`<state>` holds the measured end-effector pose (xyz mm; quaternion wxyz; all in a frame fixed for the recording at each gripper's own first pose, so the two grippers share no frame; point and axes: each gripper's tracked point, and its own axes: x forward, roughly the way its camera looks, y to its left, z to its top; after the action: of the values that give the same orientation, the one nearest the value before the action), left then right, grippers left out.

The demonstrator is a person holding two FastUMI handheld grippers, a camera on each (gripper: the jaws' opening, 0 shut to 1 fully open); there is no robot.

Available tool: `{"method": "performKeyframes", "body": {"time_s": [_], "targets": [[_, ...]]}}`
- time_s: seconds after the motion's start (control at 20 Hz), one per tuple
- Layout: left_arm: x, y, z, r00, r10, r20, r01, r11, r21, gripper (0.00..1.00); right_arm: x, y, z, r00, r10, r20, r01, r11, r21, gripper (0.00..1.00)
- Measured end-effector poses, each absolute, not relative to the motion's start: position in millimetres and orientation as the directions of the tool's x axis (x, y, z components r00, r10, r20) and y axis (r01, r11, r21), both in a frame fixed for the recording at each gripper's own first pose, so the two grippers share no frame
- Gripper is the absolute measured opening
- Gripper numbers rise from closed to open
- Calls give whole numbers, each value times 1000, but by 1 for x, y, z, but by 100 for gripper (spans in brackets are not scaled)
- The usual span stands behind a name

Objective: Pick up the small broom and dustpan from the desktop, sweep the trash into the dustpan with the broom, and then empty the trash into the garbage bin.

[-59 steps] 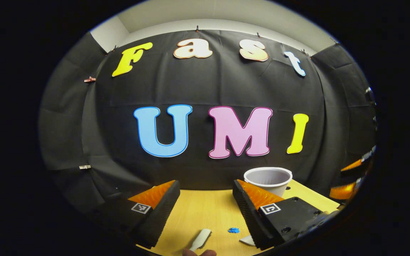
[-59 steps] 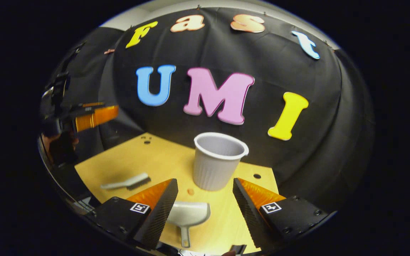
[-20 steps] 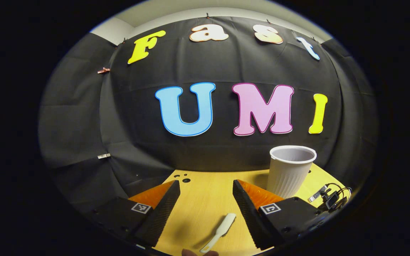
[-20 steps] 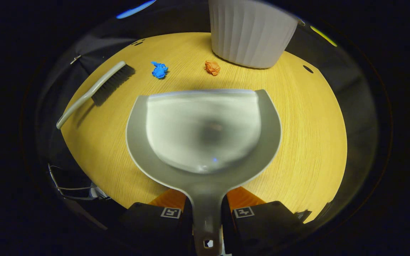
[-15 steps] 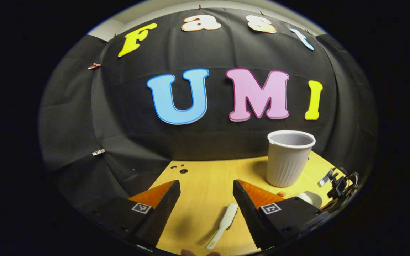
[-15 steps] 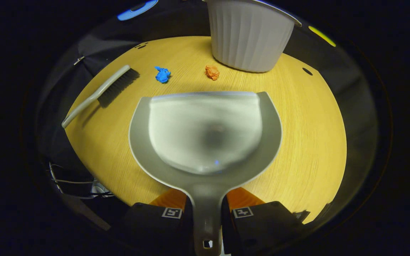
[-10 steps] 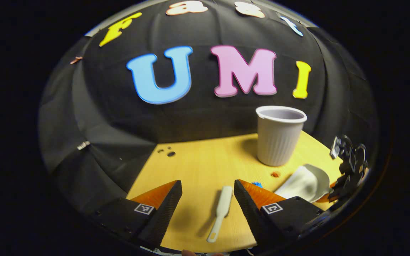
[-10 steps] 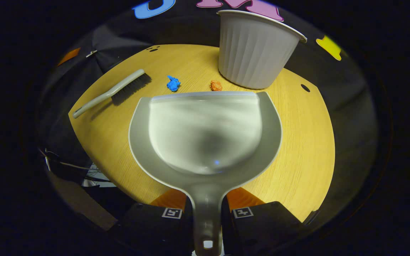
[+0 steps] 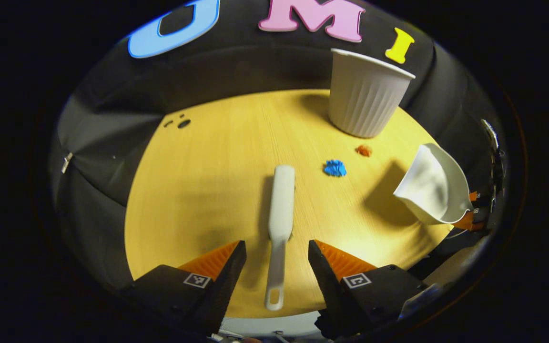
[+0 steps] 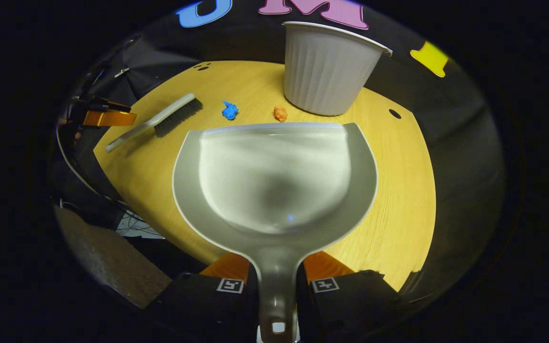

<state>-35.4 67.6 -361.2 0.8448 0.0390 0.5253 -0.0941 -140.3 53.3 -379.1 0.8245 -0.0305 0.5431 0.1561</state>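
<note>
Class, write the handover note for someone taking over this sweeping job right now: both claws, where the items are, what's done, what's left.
Right claw: shut on the dustpan handle, pan held above the desktop.
Left claw: open, hovering over the broom handle, which lies on the desktop between its fingers, not gripped.
Trash: blue scrap and orange scrap lie loose on the desktop, near the white garbage bin.
Done: dustpan picked up.
Left: grasp broom, sweep both scraps into the dustpan, empty it into the bin.
</note>
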Motion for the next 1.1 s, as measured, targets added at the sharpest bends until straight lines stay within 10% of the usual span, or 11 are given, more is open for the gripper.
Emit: {"method": "performKeyframes", "body": {"time_s": [0.55, 1.1], "targets": [[-33, 70, -441, 276, -49, -960, 256, 966, 24, 61, -153, 50, -380, 336, 200, -921, -245, 962, 120, 36], [4, 61, -432, 349, -8, -937, 332, 936, 116, 27, -136, 48, -371, 191, 226, -955, -514, 852, 99, 36]]}}
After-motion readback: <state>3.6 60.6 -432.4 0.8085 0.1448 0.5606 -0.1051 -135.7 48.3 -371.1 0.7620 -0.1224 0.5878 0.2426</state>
